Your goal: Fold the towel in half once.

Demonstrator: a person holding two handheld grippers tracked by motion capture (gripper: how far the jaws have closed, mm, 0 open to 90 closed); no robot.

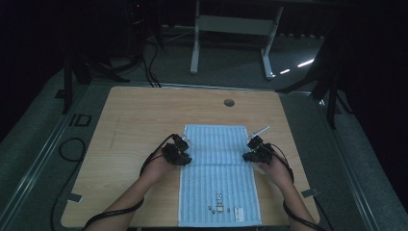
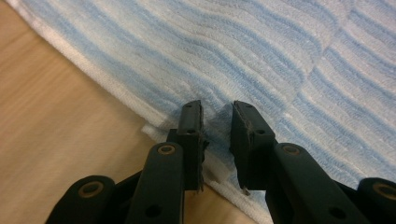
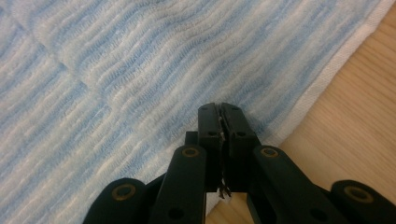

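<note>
A light blue striped towel (image 1: 219, 185) lies flat on the wooden table (image 1: 139, 115), its far half doubled over the near half. My left gripper (image 1: 184, 150) sits at the towel's left edge by the layered fold. In the left gripper view the left gripper (image 2: 217, 109) is open, with the towel (image 2: 261, 56) edge lying between its jaws. At the right edge, my right gripper (image 1: 250, 150) rests low on the cloth. In the right gripper view the right gripper (image 3: 220, 108) has its jaws pressed together on the white hem of the towel (image 3: 140, 70).
A round cable hole (image 1: 229, 102) is in the table near its far edge. A small printed figure and label (image 1: 220, 208) mark the towel's near end. A cable loop (image 1: 72, 149) lies on the floor at left, and a grey table frame (image 1: 231, 26) stands beyond.
</note>
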